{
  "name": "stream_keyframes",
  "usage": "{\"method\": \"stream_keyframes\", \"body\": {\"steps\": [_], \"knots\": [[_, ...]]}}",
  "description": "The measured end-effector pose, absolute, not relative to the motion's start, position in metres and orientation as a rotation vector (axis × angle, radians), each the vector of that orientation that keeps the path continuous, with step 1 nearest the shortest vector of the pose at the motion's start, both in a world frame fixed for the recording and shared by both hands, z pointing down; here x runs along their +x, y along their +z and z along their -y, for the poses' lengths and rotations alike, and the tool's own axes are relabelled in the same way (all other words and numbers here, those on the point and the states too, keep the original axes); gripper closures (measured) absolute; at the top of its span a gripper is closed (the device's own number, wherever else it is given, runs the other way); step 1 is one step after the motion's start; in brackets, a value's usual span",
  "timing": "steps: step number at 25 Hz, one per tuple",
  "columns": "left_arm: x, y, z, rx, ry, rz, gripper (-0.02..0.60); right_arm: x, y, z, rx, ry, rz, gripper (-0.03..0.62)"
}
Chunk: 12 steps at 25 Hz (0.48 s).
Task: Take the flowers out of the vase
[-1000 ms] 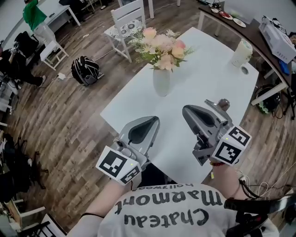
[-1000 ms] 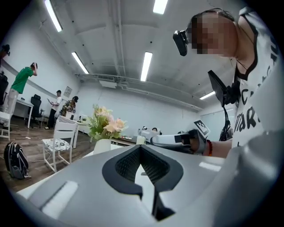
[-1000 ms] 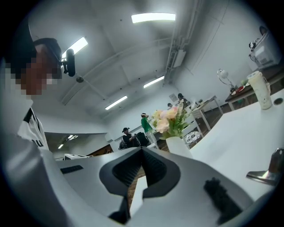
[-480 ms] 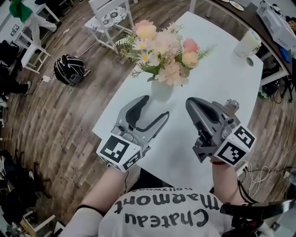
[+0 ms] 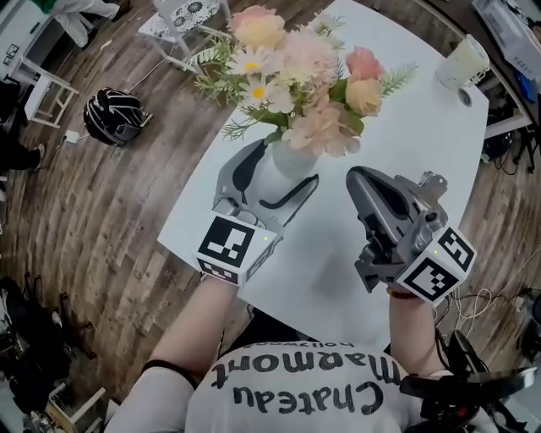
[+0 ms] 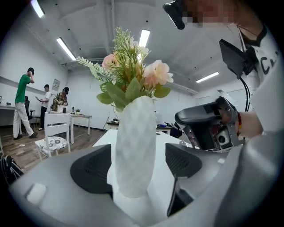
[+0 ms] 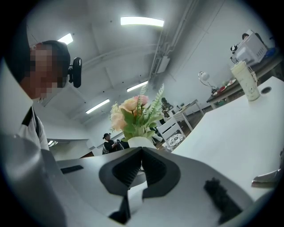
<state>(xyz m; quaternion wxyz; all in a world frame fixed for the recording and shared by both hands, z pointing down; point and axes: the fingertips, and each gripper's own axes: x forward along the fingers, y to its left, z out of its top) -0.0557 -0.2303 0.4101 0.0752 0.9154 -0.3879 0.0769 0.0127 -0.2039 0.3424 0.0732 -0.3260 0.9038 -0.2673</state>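
A white textured vase (image 5: 286, 161) stands on the white table (image 5: 406, 144) and holds a bunch of pink, peach and white flowers (image 5: 296, 72) with green leaves. My left gripper (image 5: 272, 176) is open. Its jaws have just been opening, and they now stand on either side of the vase (image 6: 135, 146) with a gap at each pad (image 6: 91, 170). The flowers (image 6: 133, 75) rise above the jaws. My right gripper (image 5: 359, 179) is shut and empty, just to the right of the vase. In the right gripper view, the vase rim (image 7: 140, 142) and flowers (image 7: 135, 113) show behind the shut right gripper (image 7: 141, 162).
A cream lidded cup (image 5: 461, 61) stands at the table's far right corner. On the wooden floor to the left are a white chair (image 5: 182, 13) and a black-and-white bag (image 5: 114, 114). People stand far back in the room (image 6: 22, 106).
The left gripper went from shut to wide open and moved forward and down until its jaws straddled the vase. The right gripper moved forward beside the vase and stayed shut.
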Motion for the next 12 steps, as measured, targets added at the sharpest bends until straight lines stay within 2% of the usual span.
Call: {"method": "stream_keyframes", "body": {"steps": [12], "knots": [[-0.05,0.428,0.24,2.718,0.275,1.216,0.215,0.008,0.338,0.212,-0.931,-0.762,-2.758,0.579]]}}
